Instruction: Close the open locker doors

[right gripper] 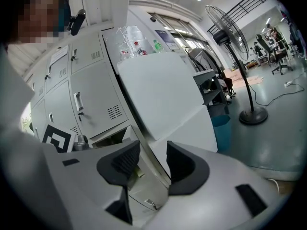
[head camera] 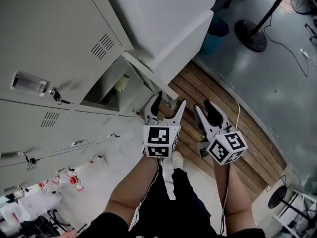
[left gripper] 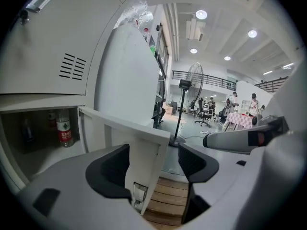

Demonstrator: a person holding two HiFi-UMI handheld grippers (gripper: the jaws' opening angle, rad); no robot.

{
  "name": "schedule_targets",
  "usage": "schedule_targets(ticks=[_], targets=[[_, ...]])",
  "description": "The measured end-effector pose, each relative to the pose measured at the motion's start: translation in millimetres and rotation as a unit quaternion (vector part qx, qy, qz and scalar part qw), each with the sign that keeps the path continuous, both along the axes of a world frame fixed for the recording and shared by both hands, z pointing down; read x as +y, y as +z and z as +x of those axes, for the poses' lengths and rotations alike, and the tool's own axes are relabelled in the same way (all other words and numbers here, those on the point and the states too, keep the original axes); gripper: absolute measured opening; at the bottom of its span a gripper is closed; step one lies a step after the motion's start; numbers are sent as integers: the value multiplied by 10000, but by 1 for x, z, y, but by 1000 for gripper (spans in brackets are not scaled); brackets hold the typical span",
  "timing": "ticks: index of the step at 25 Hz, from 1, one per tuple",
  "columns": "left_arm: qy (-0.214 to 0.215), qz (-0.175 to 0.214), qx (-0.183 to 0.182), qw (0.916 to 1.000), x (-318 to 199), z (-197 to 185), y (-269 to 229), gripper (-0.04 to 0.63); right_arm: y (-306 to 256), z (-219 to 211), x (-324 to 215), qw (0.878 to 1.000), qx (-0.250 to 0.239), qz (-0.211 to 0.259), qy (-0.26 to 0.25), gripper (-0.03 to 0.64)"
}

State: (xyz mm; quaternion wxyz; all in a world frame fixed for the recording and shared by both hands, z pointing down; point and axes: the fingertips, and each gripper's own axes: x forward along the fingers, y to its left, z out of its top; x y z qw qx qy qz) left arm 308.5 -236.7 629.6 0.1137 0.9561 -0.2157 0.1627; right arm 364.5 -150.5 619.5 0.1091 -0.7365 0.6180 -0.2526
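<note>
Grey lockers point(head camera: 44, 48) fill the left of the head view. One lower compartment point(head camera: 106, 86) stands open, and its narrow door point(head camera: 148, 76) swings out toward me. A larger upper door point(head camera: 163, 19) hangs open above it. My left gripper point(head camera: 167, 104) is open at the lower door's free edge. In the left gripper view that door edge point(left gripper: 144, 147) stands between the open jaws of the left gripper point(left gripper: 153, 164), nearer the left pad, and I see no pad pressing on it. My right gripper point(head camera: 212, 114) is just to the right. It point(right gripper: 152, 164) is open on nothing, with the lower door point(right gripper: 146, 190) showing beyond its jaws.
A bottle point(left gripper: 63, 131) stands inside the open compartment. A wooden platform point(head camera: 223, 103) runs under the lockers, with a fan stand point(head camera: 251, 33) and a blue bin point(head camera: 215, 33) beyond it. Bottles and clutter point(head camera: 69, 180) lie at the lower left. The person's legs are below the grippers.
</note>
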Motion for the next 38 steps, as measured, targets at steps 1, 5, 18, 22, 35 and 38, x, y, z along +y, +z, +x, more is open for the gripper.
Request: schedule_targets(ticks=[1, 5, 18, 22, 35, 38], targets=[[-41, -21, -11, 10000, -1, 1, 2, 336, 0, -1, 0, 10000, 2, -9, -12, 166], [-129, -16, -65, 9999, -6, 3, 6, 328, 1, -3, 0, 10000, 4, -24, -46, 161], [-213, -111, -78, 9997, -8, -3, 11, 253, 0, -9, -6, 9997, 77, -41, -230, 150], [-165, -170, -39, 9997, -5, -15, 10, 236, -2, -20, -16, 9992, 89, -26, -392, 143], [-524, -2, -144, 9985, -6, -81, 12, 127, -9, -81, -61, 9926, 65, 59, -1209, 120], [-665, -11, -139, 9977, -11, -99, 11, 126, -11, -100, -72, 9901, 60, 77, -1399, 118]])
